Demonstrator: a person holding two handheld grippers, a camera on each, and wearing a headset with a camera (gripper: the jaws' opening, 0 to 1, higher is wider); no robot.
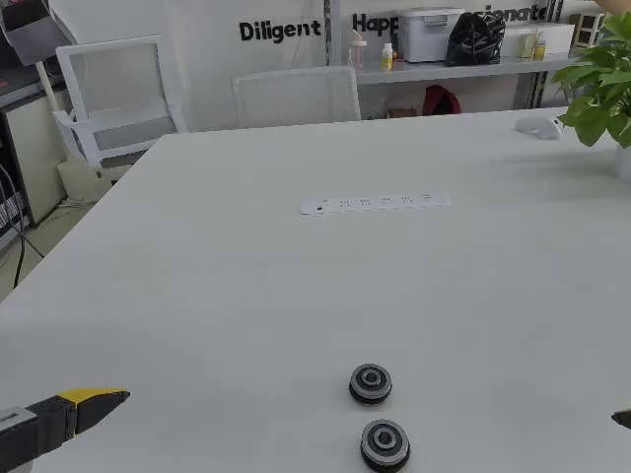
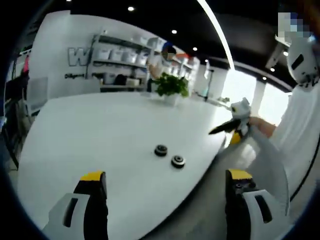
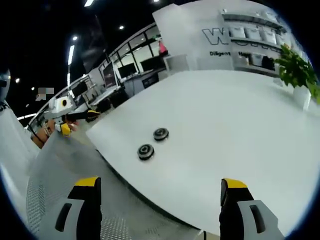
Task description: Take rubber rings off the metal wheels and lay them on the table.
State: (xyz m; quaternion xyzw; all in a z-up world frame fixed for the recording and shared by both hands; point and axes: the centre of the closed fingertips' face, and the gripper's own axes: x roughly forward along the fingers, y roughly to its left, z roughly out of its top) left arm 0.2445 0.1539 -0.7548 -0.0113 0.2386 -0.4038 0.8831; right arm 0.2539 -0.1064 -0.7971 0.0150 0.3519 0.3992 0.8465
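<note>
On one white table (image 1: 246, 296): two metal wheels (image 1: 371, 384) (image 1: 385, 444) wearing two rubber rings (image 1: 354, 385) (image 1: 366, 445), one power strip (image 1: 375, 204), one potted plant (image 1: 596, 94). Two white chairs (image 1: 296, 96) (image 1: 113, 94) behind; two grippers, left gripper (image 2: 165, 175) and right gripper (image 3: 160, 182).

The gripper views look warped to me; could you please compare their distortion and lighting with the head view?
Left gripper view: fisheye curves the table, windows blown out. Right gripper view: same curving, dark ceiling. Head view: straight edges, even light.

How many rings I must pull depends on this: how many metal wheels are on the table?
2. The farther wheel lies on the table near its front edge; the nearer wheel lies just beside it, closer to the person. None seems hidden.
</note>
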